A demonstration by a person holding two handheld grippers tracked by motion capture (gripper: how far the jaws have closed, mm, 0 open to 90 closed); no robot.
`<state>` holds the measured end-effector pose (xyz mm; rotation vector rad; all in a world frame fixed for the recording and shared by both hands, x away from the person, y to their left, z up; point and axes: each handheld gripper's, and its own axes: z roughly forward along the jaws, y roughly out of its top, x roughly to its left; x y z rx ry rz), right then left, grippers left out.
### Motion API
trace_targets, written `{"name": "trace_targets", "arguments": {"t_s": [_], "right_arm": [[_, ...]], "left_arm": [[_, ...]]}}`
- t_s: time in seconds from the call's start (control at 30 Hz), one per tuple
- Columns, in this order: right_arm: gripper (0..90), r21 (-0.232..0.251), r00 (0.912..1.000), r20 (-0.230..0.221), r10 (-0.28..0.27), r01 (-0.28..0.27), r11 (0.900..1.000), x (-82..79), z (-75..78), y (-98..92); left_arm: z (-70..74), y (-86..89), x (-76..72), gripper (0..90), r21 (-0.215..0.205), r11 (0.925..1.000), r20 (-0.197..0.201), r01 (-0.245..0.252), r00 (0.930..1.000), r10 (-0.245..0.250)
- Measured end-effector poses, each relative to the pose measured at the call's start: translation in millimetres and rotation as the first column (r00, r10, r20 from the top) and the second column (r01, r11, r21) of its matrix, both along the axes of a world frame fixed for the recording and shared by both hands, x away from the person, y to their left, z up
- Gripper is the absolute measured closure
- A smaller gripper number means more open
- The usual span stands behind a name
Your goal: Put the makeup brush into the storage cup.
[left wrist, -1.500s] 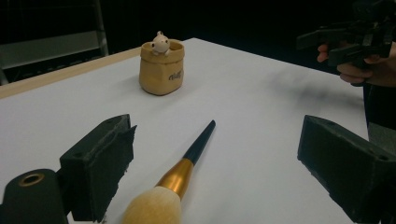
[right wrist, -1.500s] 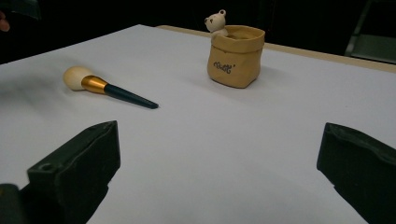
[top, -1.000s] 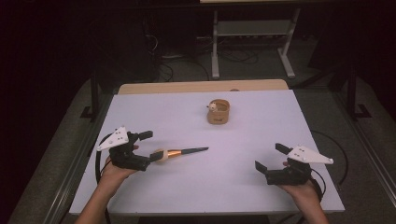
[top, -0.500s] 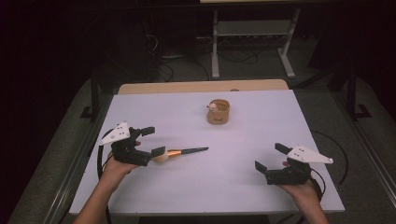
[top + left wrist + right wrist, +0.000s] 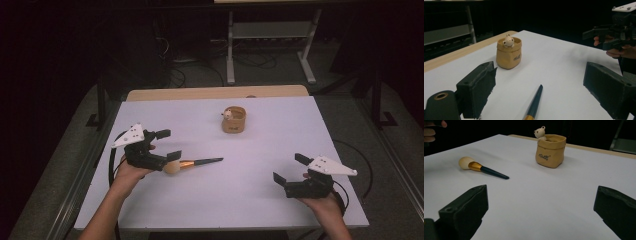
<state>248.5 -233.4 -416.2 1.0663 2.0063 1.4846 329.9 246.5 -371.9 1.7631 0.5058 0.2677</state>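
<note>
Since a second ago my left gripper [image 5: 166, 145] has slid a little nearer the pot [image 5: 234, 120] and now sits over the brush [image 5: 192, 163], its jaws wide apart on either side of the pale, rounded head. My right gripper [image 5: 289, 169] has stayed where it was, well away from the pot on the near right, jaws wide too and holding nothing.

I'm working on a white table [image 5: 260, 190] with a strip of light wood [image 5: 215, 93] along its far edge, just behind the pot. Beyond that the room is dark: grey floor, a white metal stand [image 5: 270, 40] and some loose cables [image 5: 195, 60] behind the pot.

As for the brush, it lies flat on the table, near and to the left of the pot, apart from it. It has a cream, ball-like head, a gold ferrule and a dark, tapering handle whose tip points toward the pot's side of the table. In the left gripper view the handle [image 5: 534, 102] runs up between my jaws toward the pot [image 5: 509, 53], with the right gripper [image 5: 610, 35] off beyond it. In the right gripper view the whole brush [image 5: 482, 169] lies left of the pot [image 5: 550, 150].

That pot is a tan, sack-shaped thing with small dark lettering and a little bear figure [image 5: 540, 132] peeking over its rim.
</note>
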Motion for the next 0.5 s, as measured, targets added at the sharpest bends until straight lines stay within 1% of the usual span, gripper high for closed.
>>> {"name": "trace_targets", "arguments": {"t_s": [0.07, 0.13, 0.17, 0.33, 0.47, 0.5], "right_arm": [[0.0, 0.0, 1.0, -0.001, 0.0, 0.0, 1.0, 0.1, 0.0, 0.0], [0.0, 0.001, 1.0, 0.0, 0.0, 0.0, 1.0, 0.3, 0.0, 0.1], [0.0, 0.0, 1.0, 0.001, 0.001, -0.001, 1.0, 0.4, 0.0, 0.1], [0.0, -0.002, 1.0, -0.002, 0.003, -0.003, 1.0, 0.1, -0.1, 0.6], [0.0, -0.001, 1.0, -0.001, 0.002, -0.002, 1.0, -0.2, 0.1, 0.7], [0.0, -0.001, 1.0, 0.002, 0.003, -0.003, 1.0, 0.0, 0.1, 0.7]], "left_arm": [[0.3, -1.4, 1.5, 10.2, -0.014, 0.9999, -0.004, -0.001, 1.0, 0.001], [1.3, -1.7, 3.7, 10.2, -0.014, 0.9999, -0.004, 0.002, 1.0, -0.002], [1.5, -2.8, 4.4, 10.2, -0.023, 0.9997, -0.004, -0.001, 1.0, 0.0], [3.0, -6.4, 9.8, 10.2, -0.019, 0.9998, 0.001, 0.004, 1.0, -0.004], [3.9, -9.7, 13.4, 10.3, -0.034, 0.9994, 0.002, 0.008, 1.0, -0.008], [4.1, -10.1, 14.2, 12.2, -0.03, 0.9995, 0.006, 0.012, 0.9999, -0.012]]}}
